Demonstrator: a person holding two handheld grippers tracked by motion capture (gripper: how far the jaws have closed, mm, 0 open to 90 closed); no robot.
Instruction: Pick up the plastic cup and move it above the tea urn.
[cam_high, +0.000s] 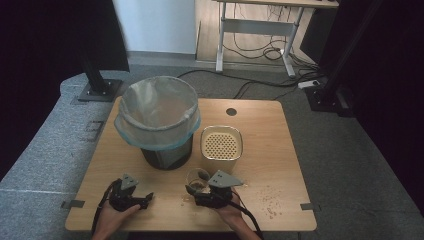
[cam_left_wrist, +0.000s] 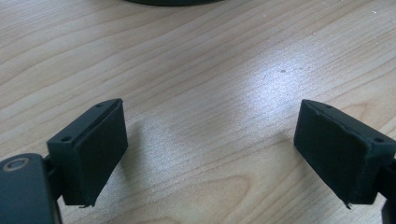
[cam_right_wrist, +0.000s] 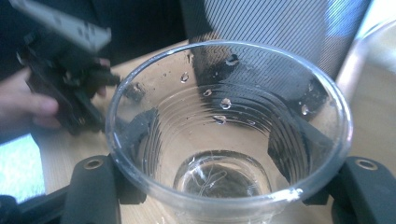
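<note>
left gripper (cam_high: 144, 200) spread wide, just bare wood between its fingers (cam_left_wrist: 93, 151) | right gripper (cam_high: 196, 195) pinching one clear plastic cup (cam_right_wrist: 229, 126), droplets inside | 1 lined bin (cam_high: 159, 120) + 1 holey yellow container (cam_high: 221, 147) beyond the fingertips | crumbs (cam_high: 267, 197) right | wooden table (cam_high: 260, 130), grey carpet (cam_high: 350, 160)

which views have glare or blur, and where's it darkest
Left gripper view: a bright glare patch on the table between the open pads, which look soft up close. Right gripper view: the cup rim is fairly sharp, while the other hand-held gripper behind it is blurred. High view: the side edges are near black, and the bin is evenly lit.
</note>
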